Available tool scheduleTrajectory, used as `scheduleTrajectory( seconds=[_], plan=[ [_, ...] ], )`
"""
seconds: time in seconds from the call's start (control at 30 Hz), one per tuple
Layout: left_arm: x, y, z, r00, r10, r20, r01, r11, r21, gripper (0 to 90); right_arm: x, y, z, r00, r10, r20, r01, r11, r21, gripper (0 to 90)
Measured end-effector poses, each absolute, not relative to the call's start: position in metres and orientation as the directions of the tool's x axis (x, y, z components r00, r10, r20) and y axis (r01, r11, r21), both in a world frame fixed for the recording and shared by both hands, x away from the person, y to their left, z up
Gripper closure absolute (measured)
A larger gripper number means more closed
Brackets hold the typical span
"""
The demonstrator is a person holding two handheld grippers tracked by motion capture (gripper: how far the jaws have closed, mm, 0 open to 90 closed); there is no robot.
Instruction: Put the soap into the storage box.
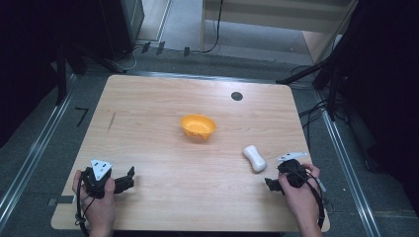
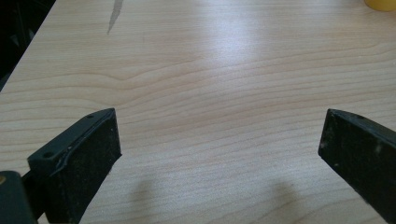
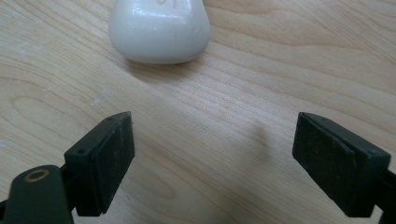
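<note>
My right gripper has its jaws spread wide with nothing between them but bare wood; the pads touch nothing. Just ahead of the jaws lies the white bone-shaped object, flat on the table, its rounded near end facing me and well clear of both pads. From the high view the right gripper sits near the table's right front edge, with the white object just beyond it, lying at a slant. My left gripper is likewise wide open and empty, hovering low over plain wood; in the high view it rests near the left front corner, well apart from everything else. An orange bowl stands near the table's centre. The wooden table carries a small dark round mark toward its far edge.
</note>
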State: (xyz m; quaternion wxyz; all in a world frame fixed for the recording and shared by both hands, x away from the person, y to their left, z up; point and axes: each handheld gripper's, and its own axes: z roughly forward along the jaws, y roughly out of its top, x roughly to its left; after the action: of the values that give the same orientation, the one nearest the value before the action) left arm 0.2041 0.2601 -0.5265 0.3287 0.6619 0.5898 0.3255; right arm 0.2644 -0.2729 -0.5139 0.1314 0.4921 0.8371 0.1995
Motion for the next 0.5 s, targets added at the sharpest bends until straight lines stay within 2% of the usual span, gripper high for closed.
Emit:
scheduleTrajectory(
  seconds=[0.5],
  plan=[
    [0.205,0.261,-0.526,0.090,0.995,0.037,0.570,-0.082,0.818,0.0,0.285,-0.253,-0.509,-0.484,0.875,-0.010,0.814,0.454,0.363,13.1]
  ],
)
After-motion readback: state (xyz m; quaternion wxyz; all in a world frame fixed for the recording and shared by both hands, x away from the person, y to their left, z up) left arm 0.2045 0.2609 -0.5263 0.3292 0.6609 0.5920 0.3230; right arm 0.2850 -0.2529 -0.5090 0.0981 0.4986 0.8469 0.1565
